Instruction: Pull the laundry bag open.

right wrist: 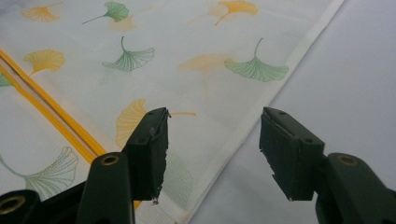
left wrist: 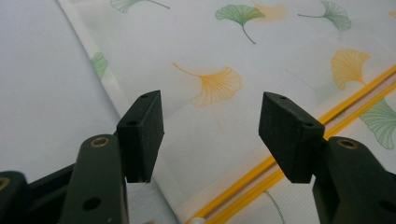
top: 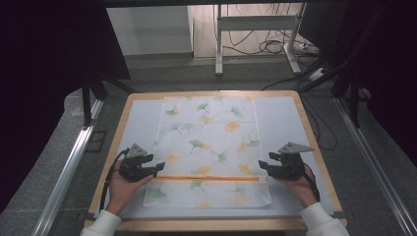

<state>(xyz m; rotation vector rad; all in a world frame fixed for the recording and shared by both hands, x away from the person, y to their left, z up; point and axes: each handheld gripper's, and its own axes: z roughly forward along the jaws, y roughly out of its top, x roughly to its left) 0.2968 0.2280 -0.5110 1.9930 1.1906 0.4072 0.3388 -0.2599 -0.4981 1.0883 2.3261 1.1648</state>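
A: Where is the cloth [top: 211, 147] found?

B: It is spread flat on the surface [top: 142, 120], its long axis running away from the person. A fold has been made at the near end, and an orange stripe [top: 211, 178] is seen crossing the cloth from side to side, between the two tools.

A: How are the tools placed against it?

B: The left tool [top: 156, 168] is held at the cloth's left edge and the right tool [top: 262, 166] at its right edge, both level with the stripe and pointed inward. From each tool the cloth lies inward and farther out across the surface.

A: Is anything gripped?

B: Nothing is gripped. In the left gripper view the left tool [left wrist: 212, 135] is seen released, with the cloth edge and the stripe [left wrist: 261, 175] lying beneath the gap, untouched by the pads. In the right gripper view the right tool [right wrist: 214, 149] is likewise released, with the white hem [right wrist: 261, 109] passing under the gap.

A: Which hand is nearer?

B: Neither can be called nearer; each is matched to its own side edge. It is judged that the coming move turns on this: the stripe's ends lie just inside each tool, so a short inward reach would be needed before the folded end could be pinched on both sides.
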